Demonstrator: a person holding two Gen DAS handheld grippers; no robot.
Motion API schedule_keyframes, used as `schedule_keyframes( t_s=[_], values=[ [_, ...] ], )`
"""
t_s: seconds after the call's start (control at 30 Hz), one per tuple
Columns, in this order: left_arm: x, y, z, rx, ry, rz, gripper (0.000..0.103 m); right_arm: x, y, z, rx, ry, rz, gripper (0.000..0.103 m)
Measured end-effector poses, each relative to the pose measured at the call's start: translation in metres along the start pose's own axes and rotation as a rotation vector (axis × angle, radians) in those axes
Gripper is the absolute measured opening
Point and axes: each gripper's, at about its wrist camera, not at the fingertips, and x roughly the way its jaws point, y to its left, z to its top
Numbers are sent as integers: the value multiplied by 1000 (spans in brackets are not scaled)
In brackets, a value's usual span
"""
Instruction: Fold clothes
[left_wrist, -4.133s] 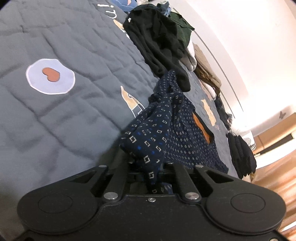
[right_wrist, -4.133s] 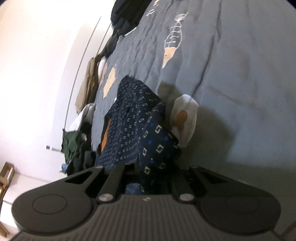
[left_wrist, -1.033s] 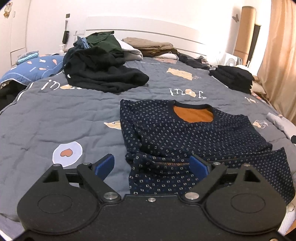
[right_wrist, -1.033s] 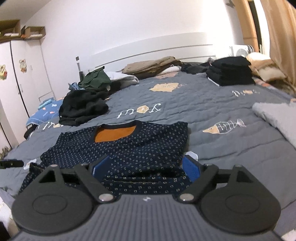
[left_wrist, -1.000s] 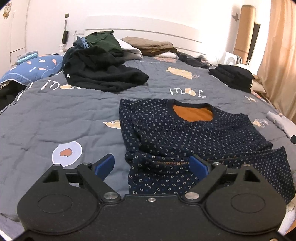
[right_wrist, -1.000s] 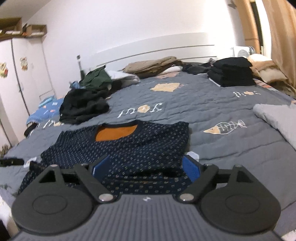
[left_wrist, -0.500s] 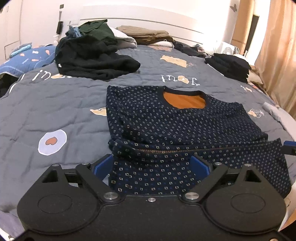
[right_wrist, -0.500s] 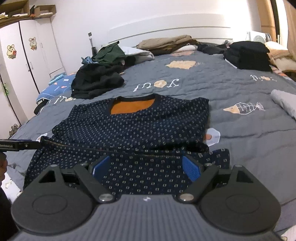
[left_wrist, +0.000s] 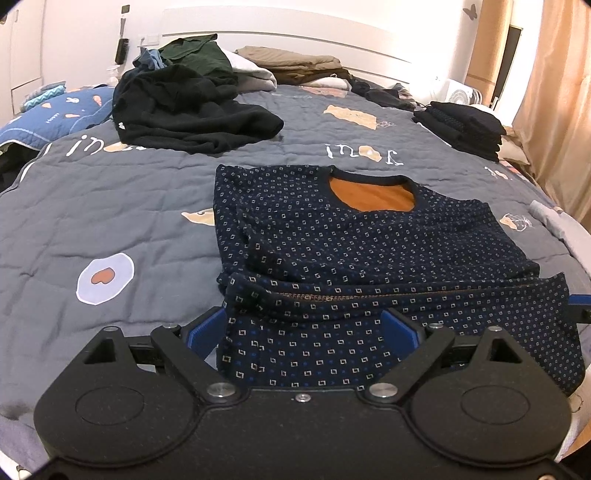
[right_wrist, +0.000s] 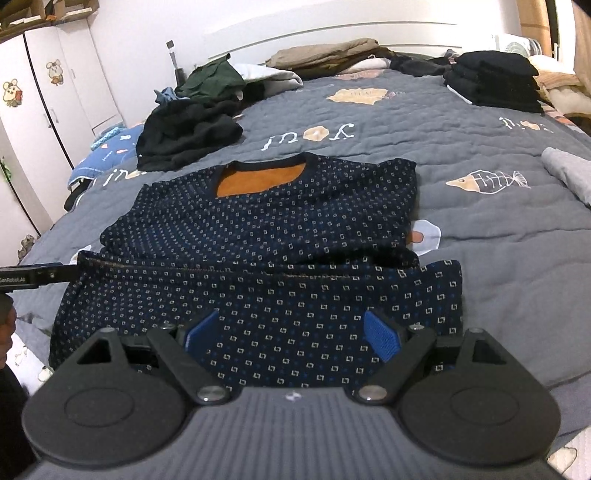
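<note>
Left gripper (left_wrist: 303, 328) jaws spread wide, holding nothing, blue pads either side of sweater (left_wrist: 362, 251) hem. Right gripper (right_wrist: 291, 332) likewise wide apart, empty, over same hem. Sweater, navy with small squares, orange inside neck, lies flat on grey bed (left_wrist: 110, 199), bottom edge folded up. Beyond: black clothes heap (left_wrist: 192, 110), folded black stack (left_wrist: 461, 125). No containers visible.

We are in a home bedroom: a wide bed under a grey quilt (left_wrist: 110, 206) printed with cartoon fish and eggs, a white headboard (left_wrist: 295, 40), heaps of unfolded clothes (left_wrist: 192, 110), a white wardrobe (right_wrist: 48, 92) with mouse stickers, and beige curtains (left_wrist: 554, 110) beside a small fan (left_wrist: 461, 98).
</note>
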Motion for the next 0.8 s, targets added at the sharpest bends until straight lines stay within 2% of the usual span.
schedule_keyframes(
  t_s=[0.2, 0.33, 0.53, 0.8],
  values=[
    [-2, 6, 3, -5, -13, 30, 90, -5, -6, 2, -6, -18, -41, 85],
    [1, 18, 3, -61, 1, 78, 90, -10, -20, 4, 30, -44, -101, 85],
    [4, 10, 1, 14, -10, 109, 89, -6, -36, 6, 89, -41, -165, 85],
    [8, 12, 1, -10, 10, 121, 89, 15, -57, 8, 154, -8, -211, 85]
  ],
)
